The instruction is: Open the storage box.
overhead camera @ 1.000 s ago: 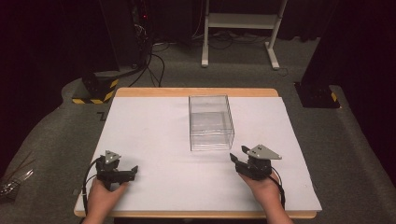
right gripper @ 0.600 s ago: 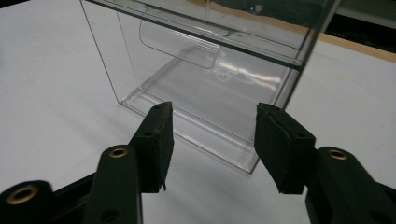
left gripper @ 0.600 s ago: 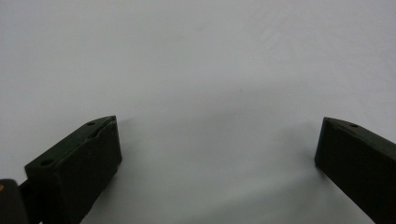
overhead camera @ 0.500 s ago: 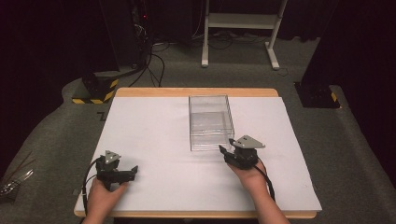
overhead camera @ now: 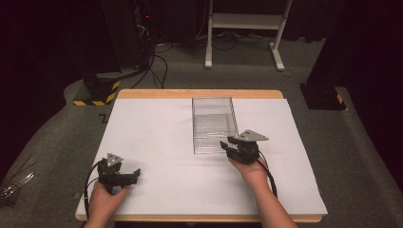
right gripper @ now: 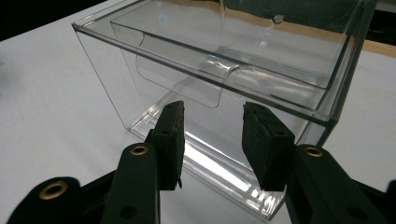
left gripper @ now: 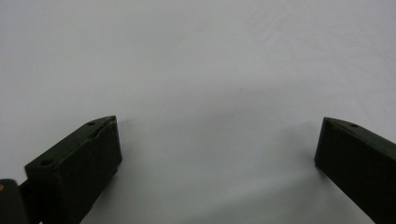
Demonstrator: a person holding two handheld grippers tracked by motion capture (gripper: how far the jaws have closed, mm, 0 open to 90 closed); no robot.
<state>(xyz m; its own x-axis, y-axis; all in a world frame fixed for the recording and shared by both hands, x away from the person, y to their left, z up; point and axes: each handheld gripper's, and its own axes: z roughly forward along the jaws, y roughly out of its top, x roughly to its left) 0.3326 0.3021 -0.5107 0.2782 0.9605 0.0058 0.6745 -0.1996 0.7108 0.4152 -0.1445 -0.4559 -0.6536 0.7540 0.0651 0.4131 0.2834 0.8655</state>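
Both hand-held grippers apart | right hand-held gripper point(overhead camera: 227, 144) closing, nothing between, at clear box point(overhead camera: 213, 121) front edge

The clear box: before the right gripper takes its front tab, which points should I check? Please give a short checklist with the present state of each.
1. Right gripper lined up with the curved tab on the clear box: ok, the tab sits ahead of the gap.
2. Jaws wide enough for the tab: ok, they have just been closing, with nothing between them.
3. Pads touching the box: not ok, still apart from it.
4. Box standing flat on the white sheet: ok.
5. Left gripper out of the way: ok, open, near the front edge.
6. Whether the tab pulls out a drawer: cannot tell.
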